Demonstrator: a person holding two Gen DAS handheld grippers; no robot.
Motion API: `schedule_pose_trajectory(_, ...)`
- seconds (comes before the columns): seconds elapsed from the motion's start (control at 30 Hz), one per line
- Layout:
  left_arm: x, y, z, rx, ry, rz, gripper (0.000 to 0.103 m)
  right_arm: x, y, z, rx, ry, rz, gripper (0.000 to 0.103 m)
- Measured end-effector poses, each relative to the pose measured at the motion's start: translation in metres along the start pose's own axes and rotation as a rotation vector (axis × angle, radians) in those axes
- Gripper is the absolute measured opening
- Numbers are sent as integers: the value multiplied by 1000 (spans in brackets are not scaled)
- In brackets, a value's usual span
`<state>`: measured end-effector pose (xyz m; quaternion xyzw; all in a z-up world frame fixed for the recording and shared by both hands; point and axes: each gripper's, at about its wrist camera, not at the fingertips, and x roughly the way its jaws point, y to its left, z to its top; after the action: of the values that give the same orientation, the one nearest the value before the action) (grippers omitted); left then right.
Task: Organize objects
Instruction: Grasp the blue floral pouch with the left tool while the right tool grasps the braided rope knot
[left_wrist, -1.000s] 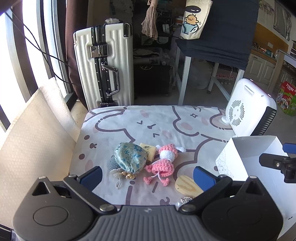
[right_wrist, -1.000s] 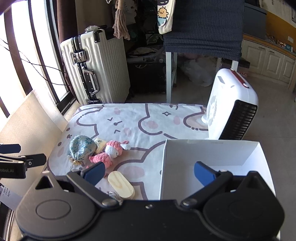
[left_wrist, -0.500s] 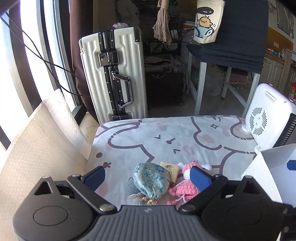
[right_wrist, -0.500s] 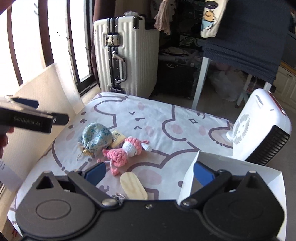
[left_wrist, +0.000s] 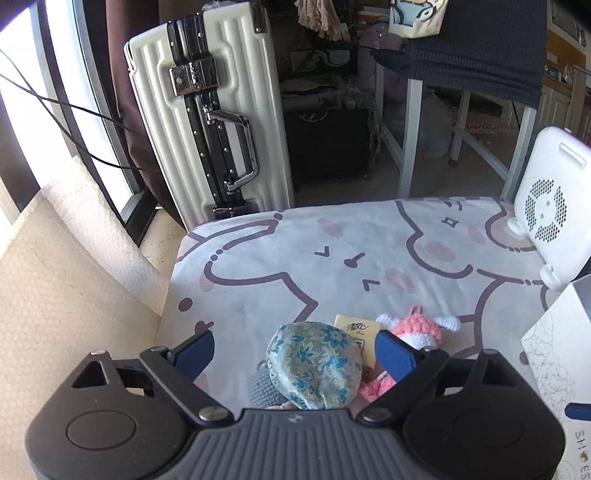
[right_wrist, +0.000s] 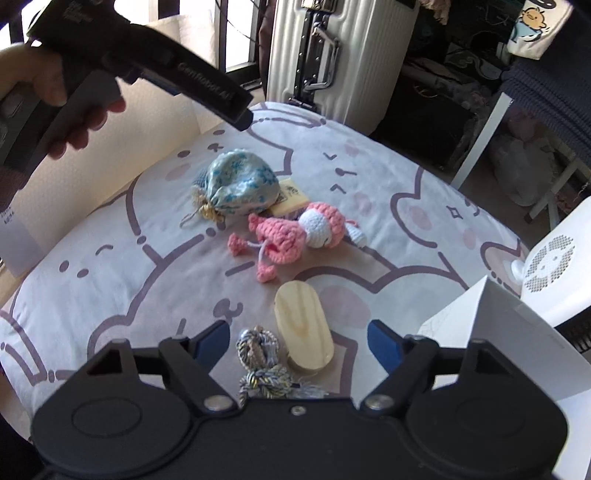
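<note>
Left wrist view
- Left hand-held gripper (left_wrist: 293, 352): fingers spread apart, gripping nothing, hovering over the floral pouch.
- Floral pouch (left_wrist: 314, 363): blue-patterned drawstring bag lying between the blue pads, on the cartoon-print bench cover (left_wrist: 295, 266).
- Paper tag (left_wrist: 356, 330): just behind the pouch, partly covered by it.
- Crochet doll (left_wrist: 417, 328): pink and white, right of the tag, partly behind the right pad.
- White box (left_wrist: 554, 339): at the right edge.
- Suitcase (left_wrist: 210, 122): upright beyond the bench.
- Fan heater (left_wrist: 550, 214): far right corner.

Right wrist view
- Right hand-held gripper (right_wrist: 297, 341): fingers wide apart, empty.
- Wooden oval piece (right_wrist: 303, 328): between the fingers, flat on the cover.
- Braided cord knot (right_wrist: 260, 363): touching the wooden piece's left side.
- Crochet doll (right_wrist: 295, 236): mid-bench, beside the floral pouch (right_wrist: 240, 184).
- Left hand-held gripper (right_wrist: 240, 110): held above the pouch.
</note>
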<state>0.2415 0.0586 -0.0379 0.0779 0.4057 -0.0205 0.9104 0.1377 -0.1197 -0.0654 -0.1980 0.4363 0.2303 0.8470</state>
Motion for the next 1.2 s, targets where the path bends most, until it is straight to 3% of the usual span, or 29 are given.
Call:
schedule_pose_trajectory(0.33, 56, -11, -5, 118, 99, 9, 93, 22, 35, -23, -187, 94, -7, 71)
schedule_pose_trajectory(0.7, 95, -36, -13, 276, 201, 22, 94, 37, 43, -22, -228, 119, -4, 69)
schedule_pose_trajectory(1.1, 112, -36, -13, 263, 227, 19, 99, 52, 45, -27, -287, 145, 15, 50)
schedule_pose_trajectory(1.2, 113, -34, -11, 233, 242, -7, 92, 54, 43, -28, -294, 145, 17, 46)
